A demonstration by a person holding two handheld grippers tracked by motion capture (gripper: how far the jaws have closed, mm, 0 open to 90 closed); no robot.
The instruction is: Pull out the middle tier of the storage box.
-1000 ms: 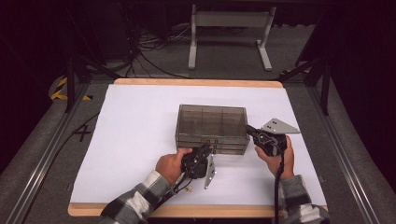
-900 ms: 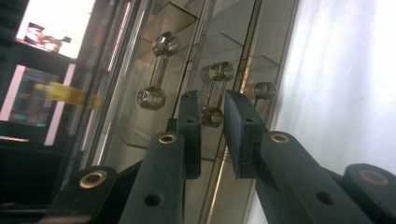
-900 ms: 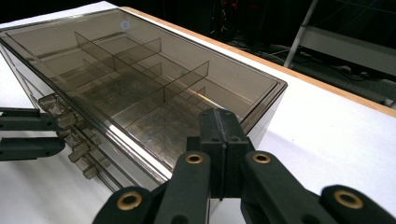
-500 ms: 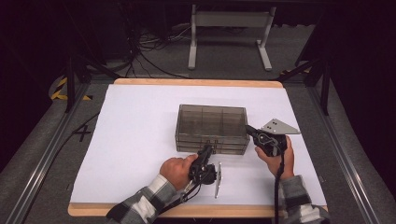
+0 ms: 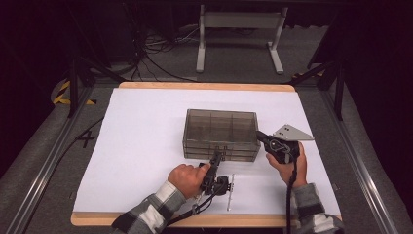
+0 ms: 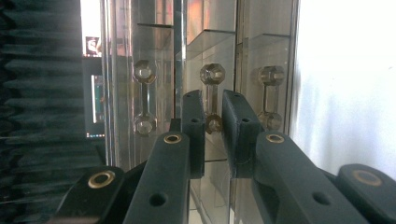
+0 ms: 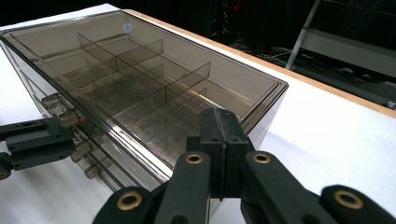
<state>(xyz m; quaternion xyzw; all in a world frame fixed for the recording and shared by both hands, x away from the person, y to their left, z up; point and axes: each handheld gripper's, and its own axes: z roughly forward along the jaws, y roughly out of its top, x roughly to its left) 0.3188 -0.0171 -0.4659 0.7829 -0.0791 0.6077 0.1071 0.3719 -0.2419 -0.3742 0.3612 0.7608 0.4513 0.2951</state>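
A smoky clear drawer box [image 5: 221, 127] stands in the middle of the white table top [image 5: 141, 146]. My left gripper [image 5: 216, 156] reaches its front face, rolled onto its side. In the left gripper view its jaws [image 6: 213, 100] stand close together, closed on the middle drawer's handle [image 6: 212, 74], which has another handle on either side. My right gripper [image 5: 259, 135] is shut with nothing in it and rests against the box's front right corner. In the right gripper view the closed tips [image 7: 219, 116] sit at the box's lid [image 7: 140, 79], and the left gripper [image 7: 70, 140] shows at the drawer handles.
The table's wooden edge [image 5: 204, 86] runs along the far side. A metal stand [image 5: 238, 29] and cables lie on the floor beyond. Dark rails [image 5: 360, 165] flank the table. Bare white surface lies left of the box.
The left hand has shifted a little right and lower, and its jaws now point at the drawer fronts. The right hand and the box have not moved.
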